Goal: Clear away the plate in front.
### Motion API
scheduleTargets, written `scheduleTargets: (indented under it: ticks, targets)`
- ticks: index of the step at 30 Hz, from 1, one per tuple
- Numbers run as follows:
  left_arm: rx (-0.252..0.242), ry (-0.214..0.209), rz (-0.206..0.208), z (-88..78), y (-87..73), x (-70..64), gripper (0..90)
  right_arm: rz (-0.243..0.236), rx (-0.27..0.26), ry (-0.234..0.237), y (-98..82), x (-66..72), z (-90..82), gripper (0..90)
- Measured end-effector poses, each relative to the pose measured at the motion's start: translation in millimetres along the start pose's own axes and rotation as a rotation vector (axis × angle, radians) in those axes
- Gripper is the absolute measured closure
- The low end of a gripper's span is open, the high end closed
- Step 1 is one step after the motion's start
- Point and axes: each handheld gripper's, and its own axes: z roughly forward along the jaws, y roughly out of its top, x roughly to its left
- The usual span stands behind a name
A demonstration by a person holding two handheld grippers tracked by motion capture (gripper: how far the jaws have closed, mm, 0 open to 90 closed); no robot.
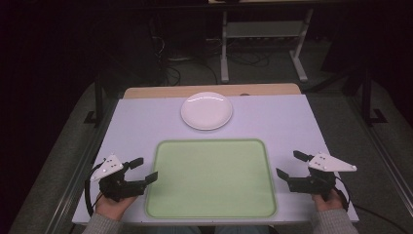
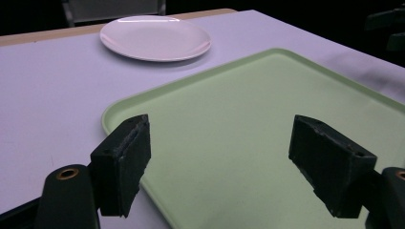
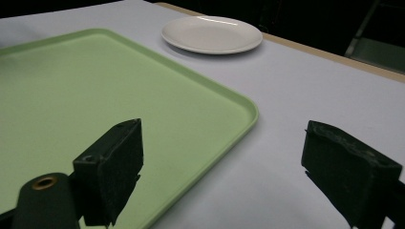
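Observation:
A pale green tray (image 1: 163,146) lies empty on the near half of the white table. Behind it sits a white round plate (image 1: 206,110), also empty. My left gripper (image 1: 144,169) hovers at the tray's left edge, jaws wide apart with nothing between them. My right gripper (image 1: 290,165) hangs just off the tray's right edge, jaws likewise spread and empty. In the left gripper view the tray (image 2: 267,119) lies between the fingertips (image 2: 125,162) and the plate (image 2: 155,37) is far behind. The right gripper view shows the tray's corner (image 3: 143,95) and the plate (image 3: 211,33) beyond.
The white table top (image 1: 272,122) has a wooden strip (image 1: 160,91) along its far edge. Bare surface flanks the tray on both sides. Past the table is a dark floor with cables and a metal stand (image 1: 263,44).

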Motion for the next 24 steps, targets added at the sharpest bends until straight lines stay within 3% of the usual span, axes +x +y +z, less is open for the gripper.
scheduleTargets:
  ticks: [24]
  targets:
    - [0.016, -0.047, -0.039, 10.1, 11.0, 4.5, 22.7, 0.005, -0.003, -0.005, 0.0, 0.1, -0.7, 13.3]
